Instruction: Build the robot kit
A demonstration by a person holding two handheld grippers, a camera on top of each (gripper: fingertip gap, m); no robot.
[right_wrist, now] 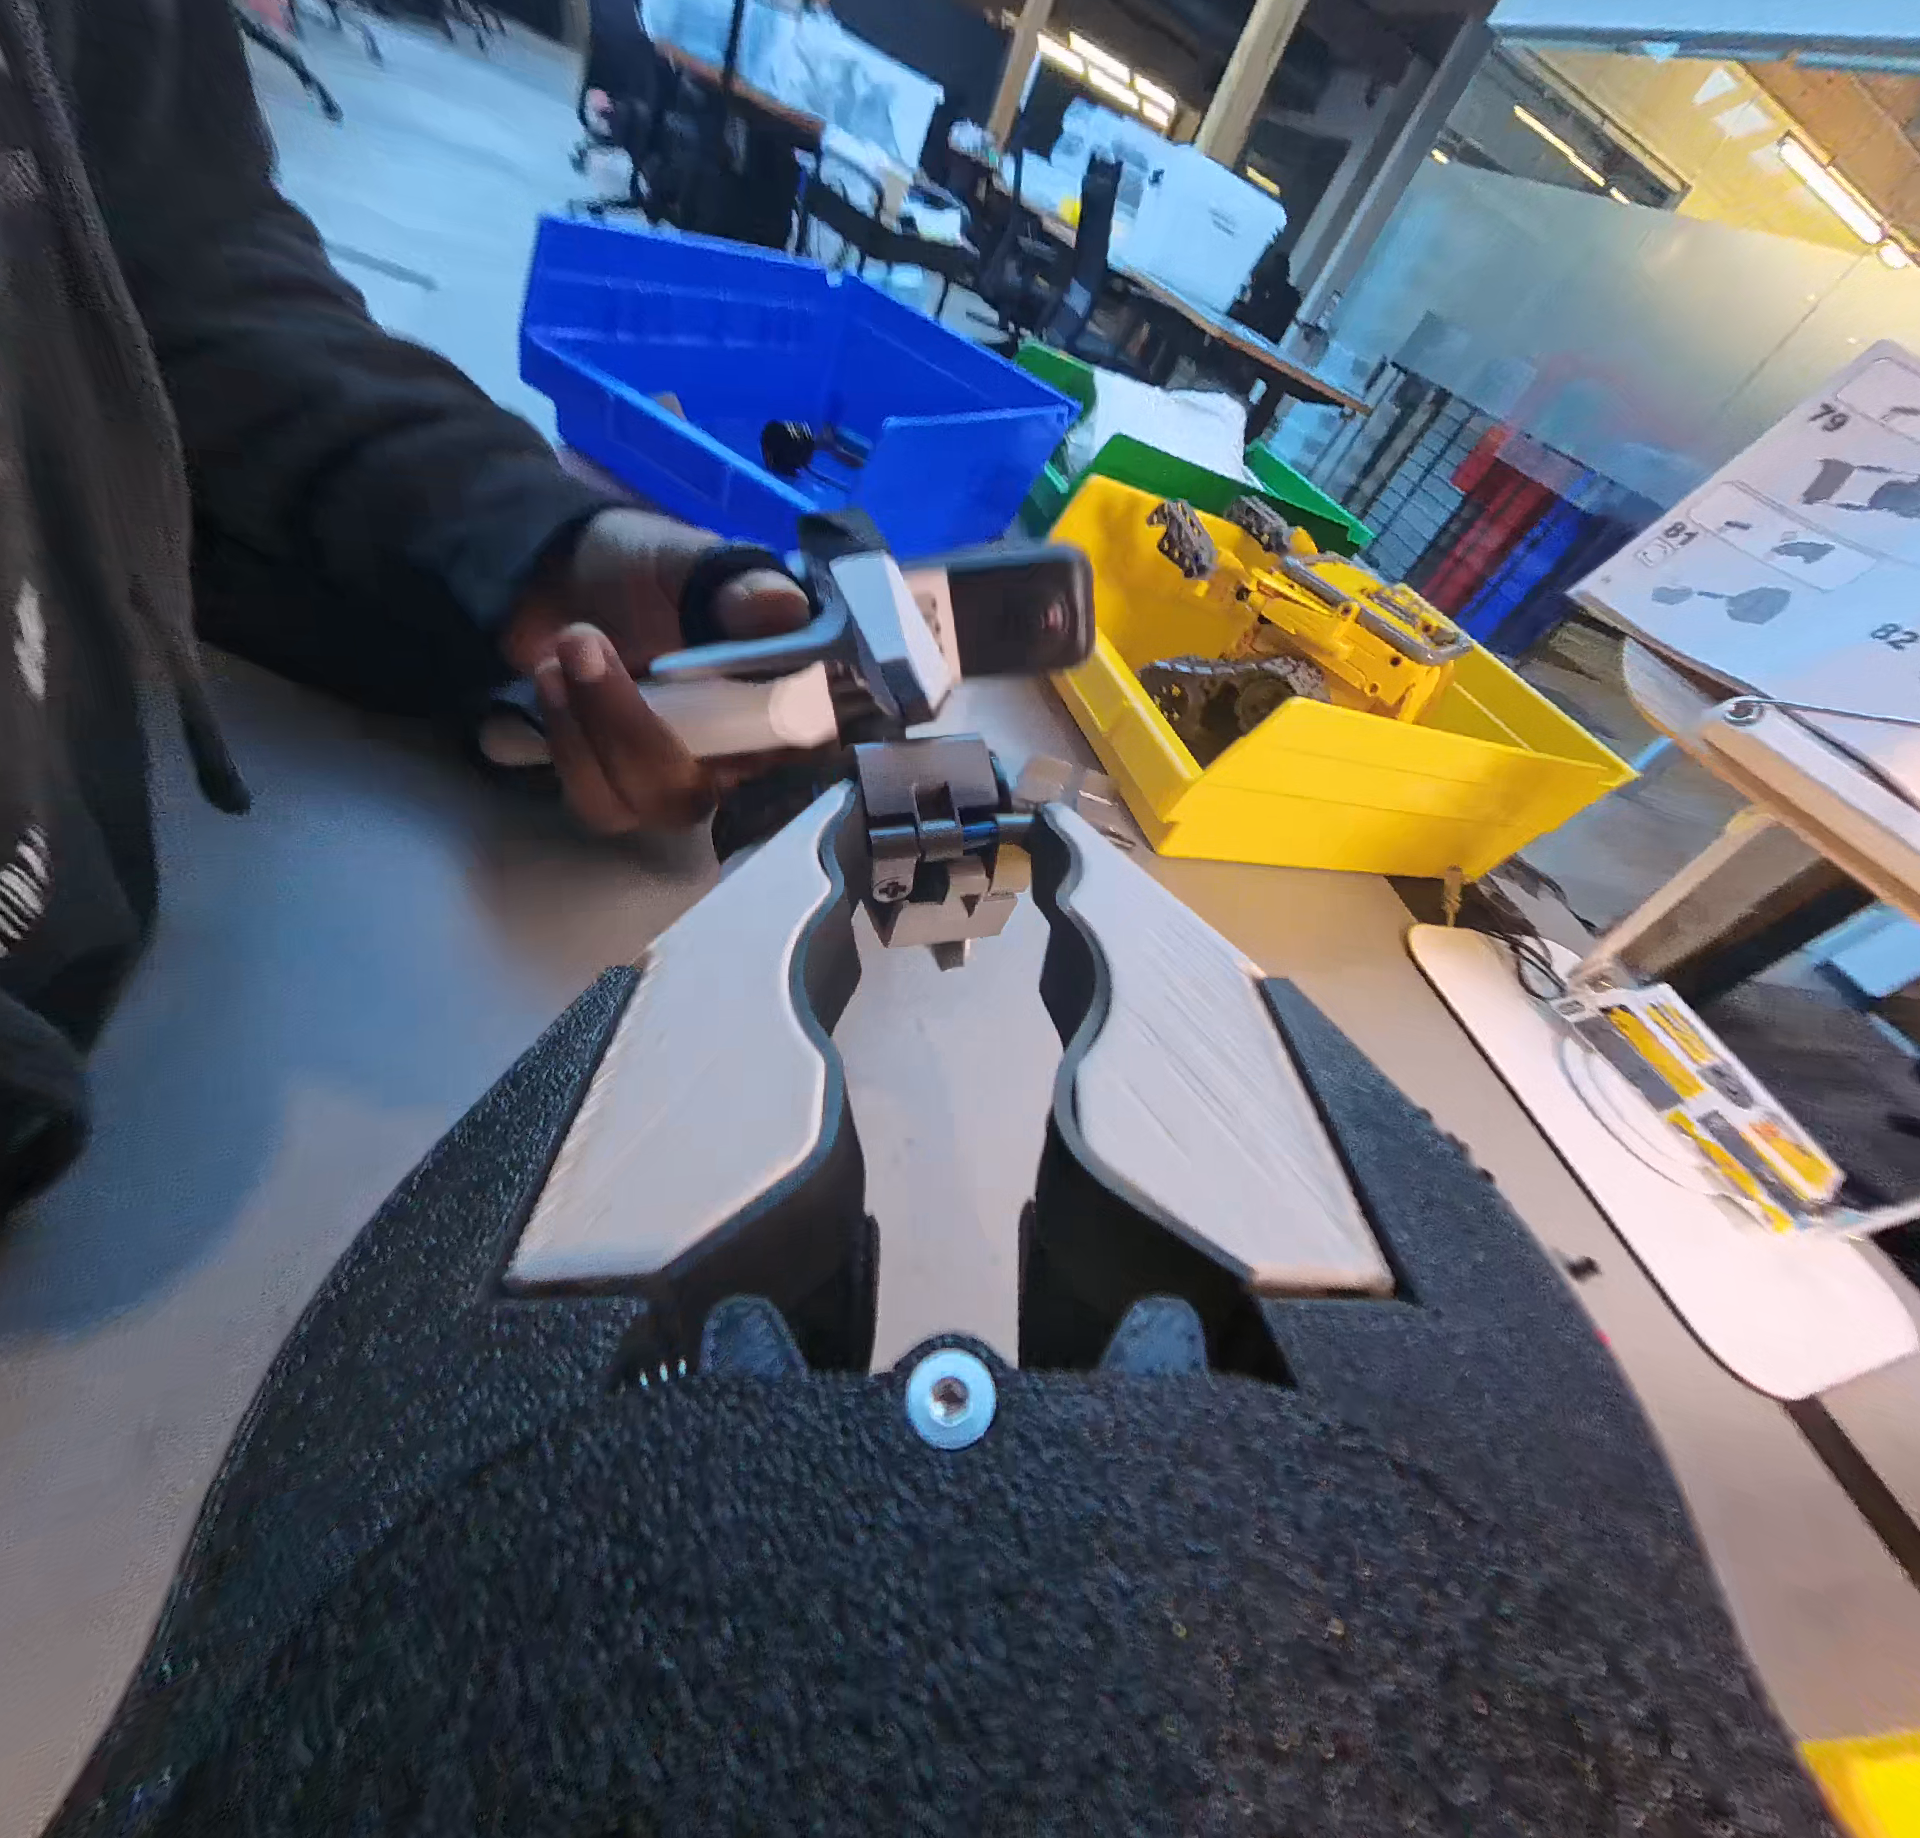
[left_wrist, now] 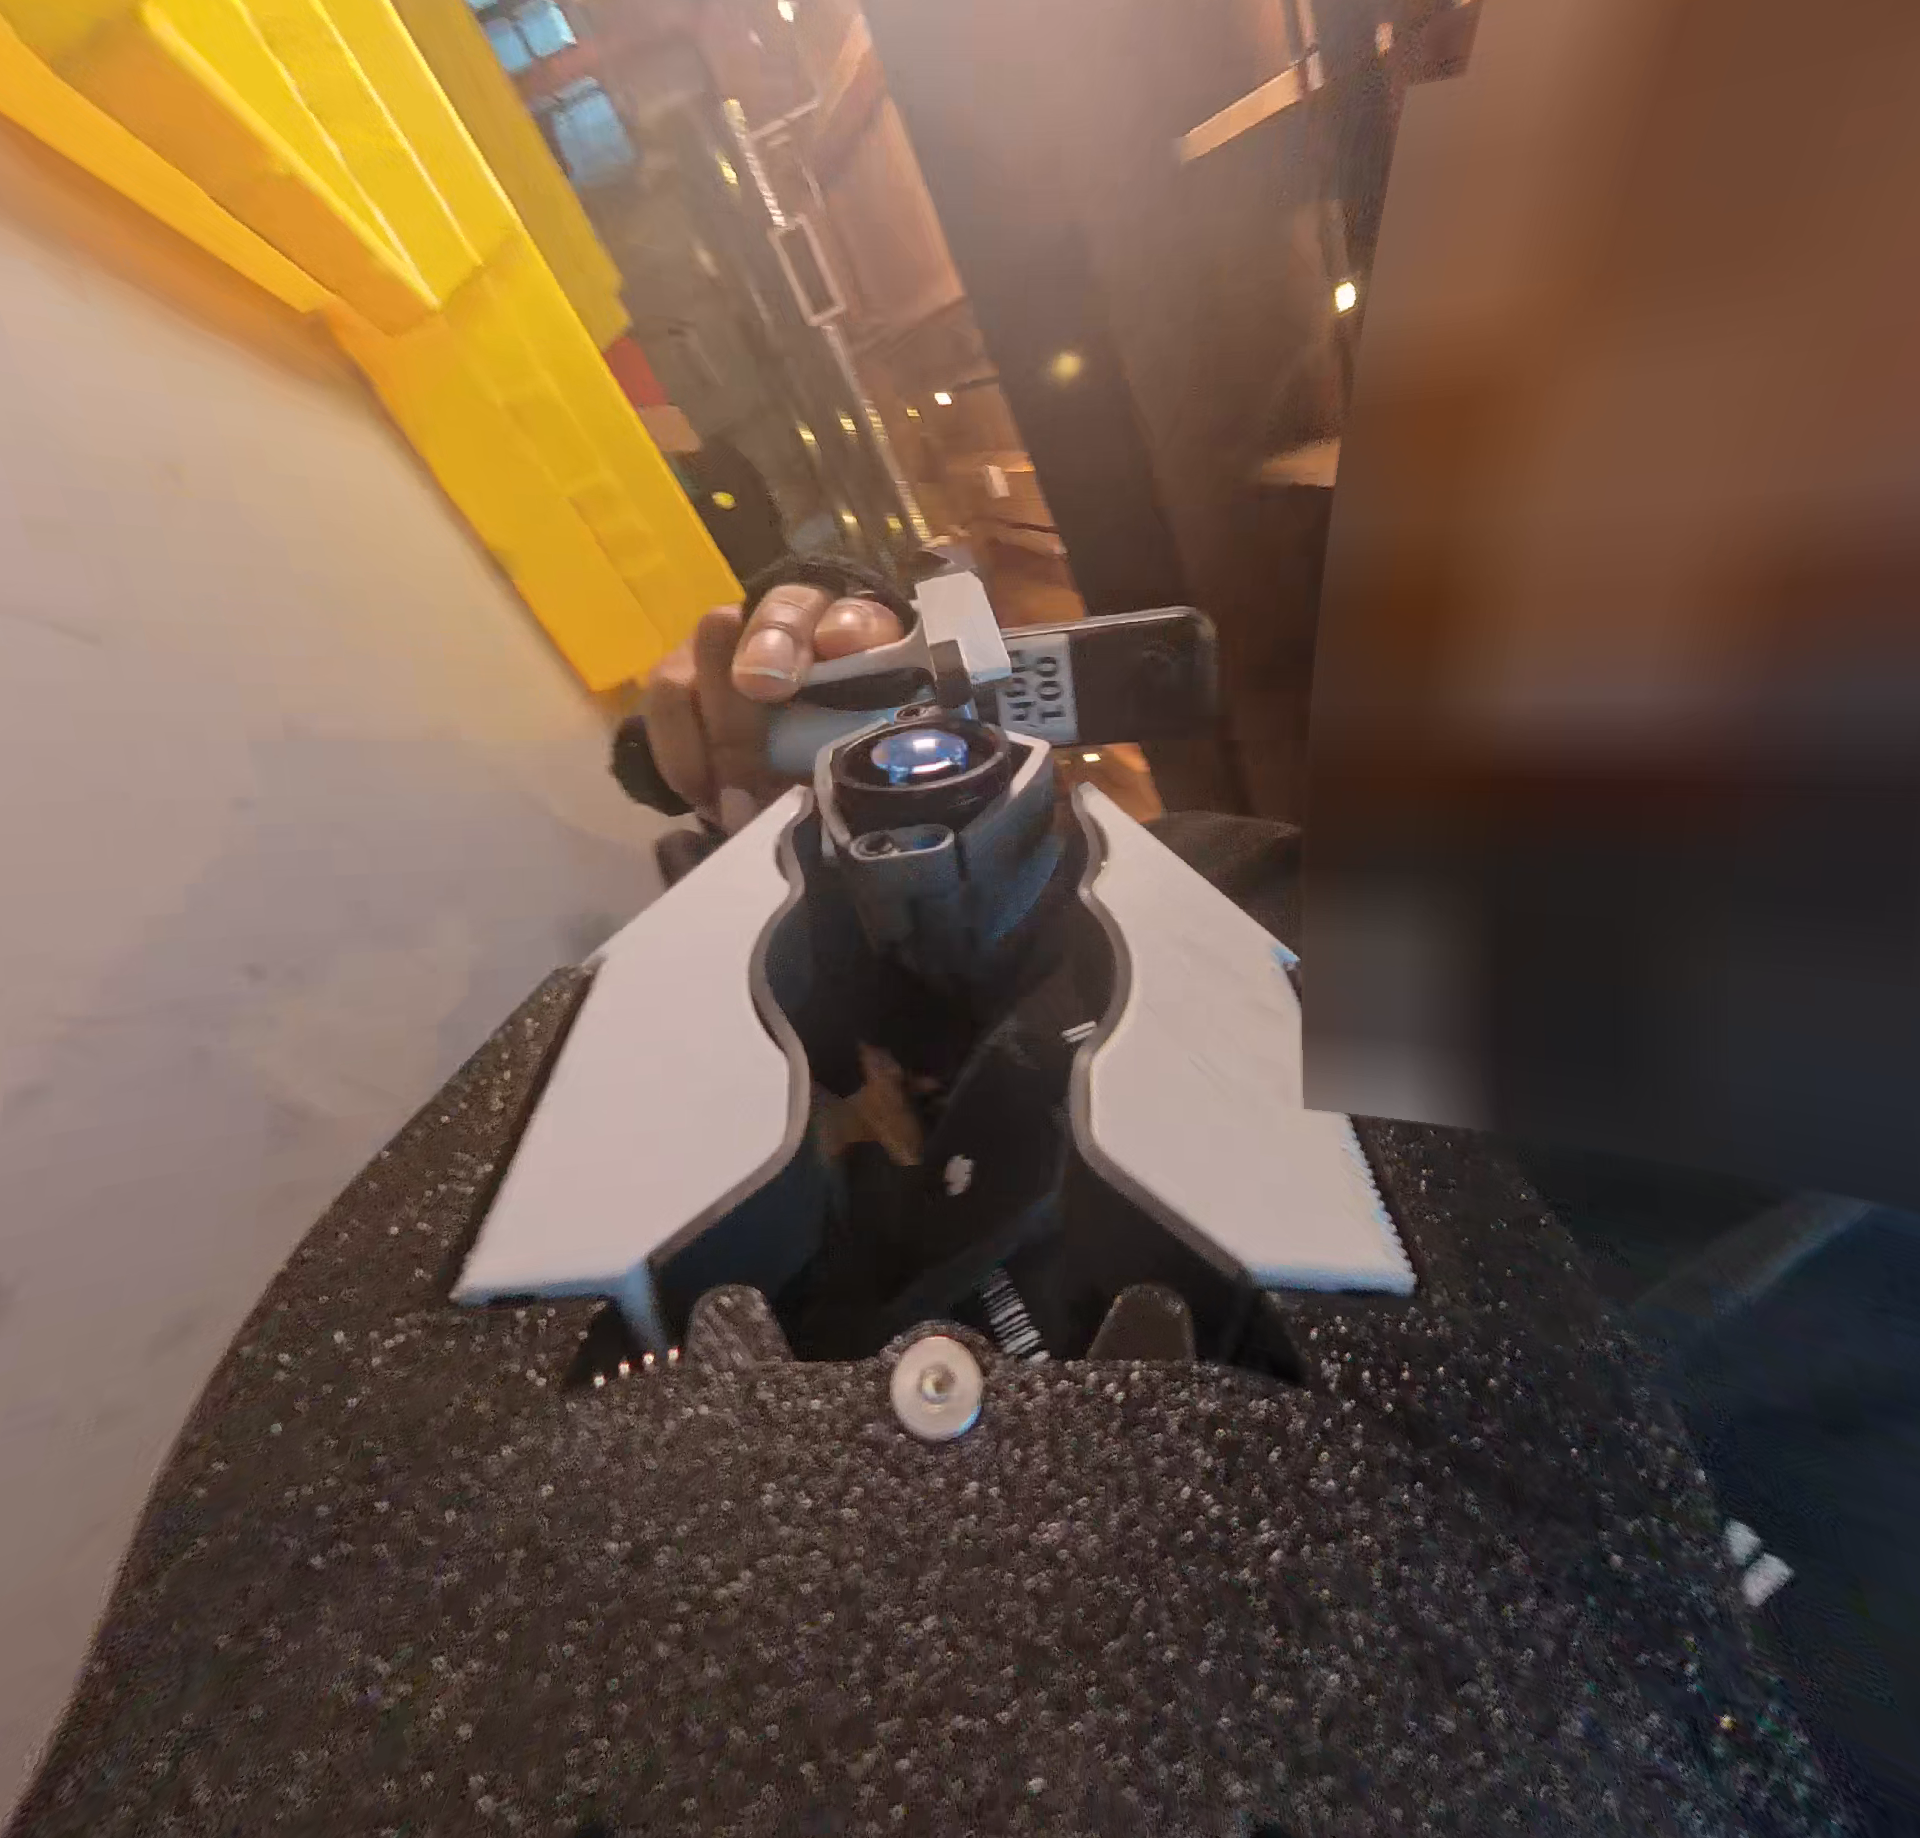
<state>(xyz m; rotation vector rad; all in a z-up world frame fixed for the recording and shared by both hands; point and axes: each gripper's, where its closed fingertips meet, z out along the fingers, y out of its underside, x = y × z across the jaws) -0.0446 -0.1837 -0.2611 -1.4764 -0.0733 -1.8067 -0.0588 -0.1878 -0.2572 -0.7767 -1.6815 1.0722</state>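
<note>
Two grippers are being held tip to tip above a pale table (right_wrist: 364, 957). The right gripper (right_wrist: 940, 822) is being kept narrow, with its tips touching both sides of a dark grey part (right_wrist: 925, 853) that is off the table. The left gripper (left_wrist: 940, 812) is being held partly apart, with dark pieces and a round lens (left_wrist: 914, 760) filling the gap; whether anything is being clamped there cannot be told.

Just beyond the part, a grey handle with a phone (right_wrist: 1023, 609) mounted on it is being gripped by the left hand (right_wrist: 623, 687), fingers curled under, with a dark sleeve (right_wrist: 312, 417) reaching in from the left. In the left wrist view the right hand (left_wrist: 727, 687) is being seen wrapped round the opposite handle.

On the table, a yellow bin (right_wrist: 1351, 801) holding a yellow tracked model (right_wrist: 1330, 635) is being seen near the tips, with a green bin (right_wrist: 1164, 463) and a blue bin (right_wrist: 727, 334) behind it. An instruction booklet (right_wrist: 1787, 541) is being propped at the right, above a white board (right_wrist: 1662, 1269). Desks and chairs are being shown, blurred, across a large workshop floor.
</note>
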